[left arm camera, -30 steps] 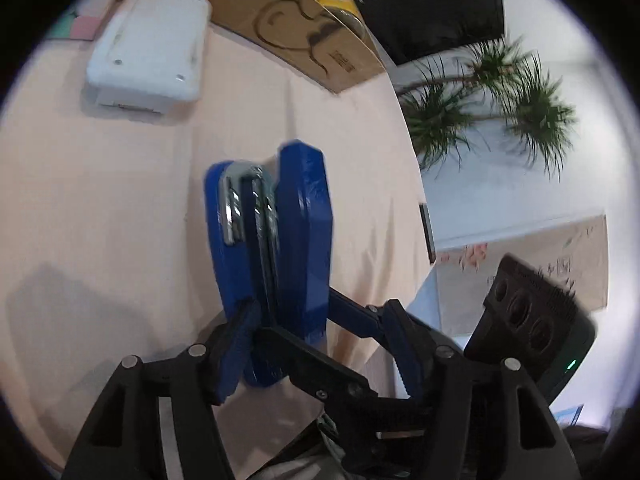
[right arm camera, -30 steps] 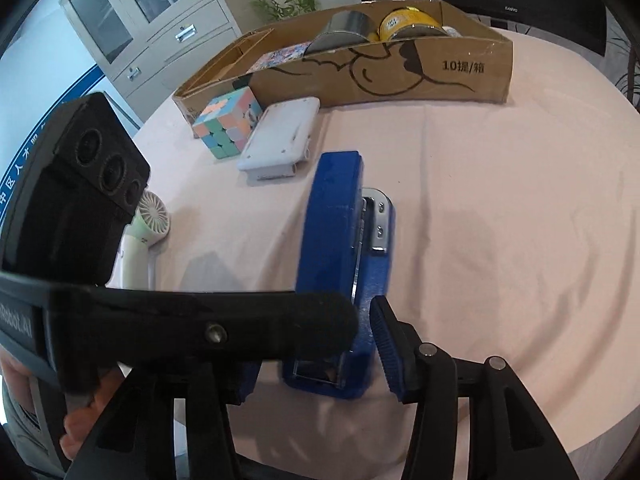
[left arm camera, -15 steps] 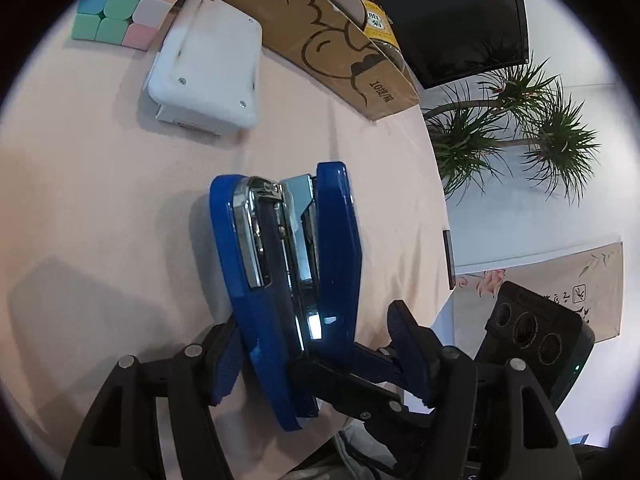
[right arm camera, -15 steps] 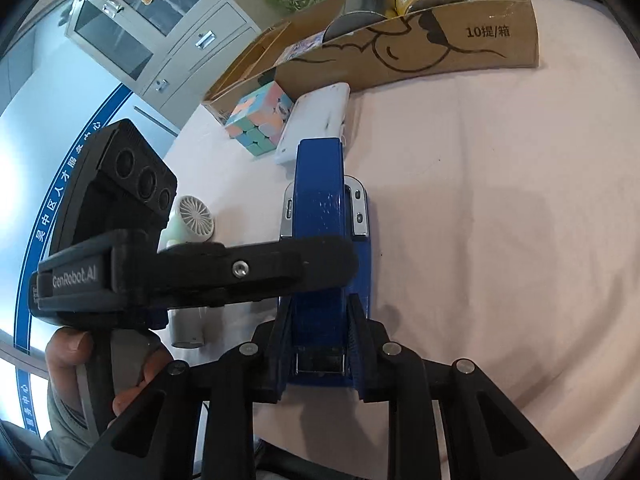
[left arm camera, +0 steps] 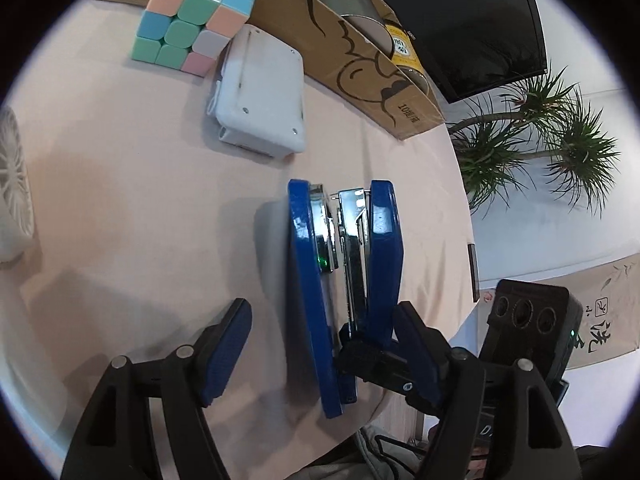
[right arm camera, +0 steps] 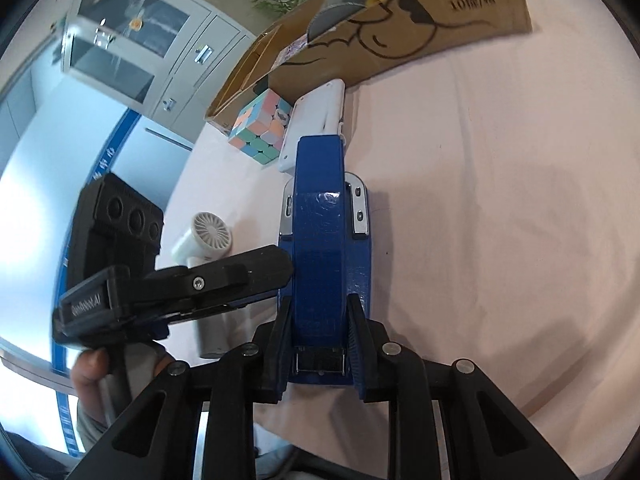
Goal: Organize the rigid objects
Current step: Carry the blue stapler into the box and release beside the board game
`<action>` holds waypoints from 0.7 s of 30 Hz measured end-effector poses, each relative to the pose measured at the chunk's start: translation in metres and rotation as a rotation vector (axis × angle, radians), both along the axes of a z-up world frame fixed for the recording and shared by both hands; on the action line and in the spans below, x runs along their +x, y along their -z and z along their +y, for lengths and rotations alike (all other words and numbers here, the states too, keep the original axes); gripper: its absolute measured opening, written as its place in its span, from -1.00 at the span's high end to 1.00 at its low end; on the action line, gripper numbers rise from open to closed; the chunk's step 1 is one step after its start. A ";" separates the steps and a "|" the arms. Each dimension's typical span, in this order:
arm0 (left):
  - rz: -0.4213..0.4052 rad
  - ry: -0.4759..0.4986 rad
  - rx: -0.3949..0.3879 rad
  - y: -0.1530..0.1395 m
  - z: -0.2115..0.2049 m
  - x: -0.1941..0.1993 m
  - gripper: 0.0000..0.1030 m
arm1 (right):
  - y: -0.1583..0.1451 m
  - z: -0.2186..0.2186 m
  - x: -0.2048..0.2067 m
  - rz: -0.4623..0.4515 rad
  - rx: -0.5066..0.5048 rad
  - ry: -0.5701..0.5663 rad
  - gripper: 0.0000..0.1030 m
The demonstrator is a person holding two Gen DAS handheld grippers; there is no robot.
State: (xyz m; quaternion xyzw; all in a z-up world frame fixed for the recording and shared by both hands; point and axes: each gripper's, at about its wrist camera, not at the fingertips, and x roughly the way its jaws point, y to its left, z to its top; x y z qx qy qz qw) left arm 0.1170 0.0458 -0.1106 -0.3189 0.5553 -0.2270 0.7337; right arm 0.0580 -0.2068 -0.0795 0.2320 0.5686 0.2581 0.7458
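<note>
Bg stuff only — dark monitor (left arm camera: 472, 20) up top, spiky potted plant (left arm camera: 560, 136) by the wall, grey cabinet w/ glass doors (right arm camera: 132, 40).

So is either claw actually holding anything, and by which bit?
The right gripper clamps the blue stapler by its rear end. The left gripper is opening, letting go.

Blue stapler (right arm camera: 320, 240); pastel cube (left arm camera: 192, 12); white case (left arm camera: 260, 92); pink tablecloth (right arm camera: 500, 200).
</note>
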 end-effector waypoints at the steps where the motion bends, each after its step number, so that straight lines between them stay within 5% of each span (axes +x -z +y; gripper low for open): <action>1: 0.000 0.005 0.003 0.000 -0.002 0.001 -0.44 | 0.001 -0.001 0.000 0.012 0.018 0.003 0.57; 5: 0.014 0.049 -0.044 0.003 -0.013 0.003 -0.38 | 0.005 0.002 0.003 0.036 0.059 -0.004 0.57; 7: 0.010 0.080 -0.057 0.004 -0.022 0.001 0.08 | 0.004 0.006 0.000 0.042 0.071 -0.015 0.57; 8: 0.005 0.091 -0.037 0.003 -0.026 0.000 0.14 | 0.003 0.008 -0.001 0.042 0.072 -0.022 0.57; 13: -0.080 0.073 -0.026 -0.019 -0.023 -0.009 0.22 | -0.019 0.010 -0.007 -0.010 0.046 -0.044 0.56; 21: -0.289 0.059 0.042 -0.107 0.002 0.018 0.22 | -0.096 0.034 0.019 -0.209 0.047 -0.071 0.56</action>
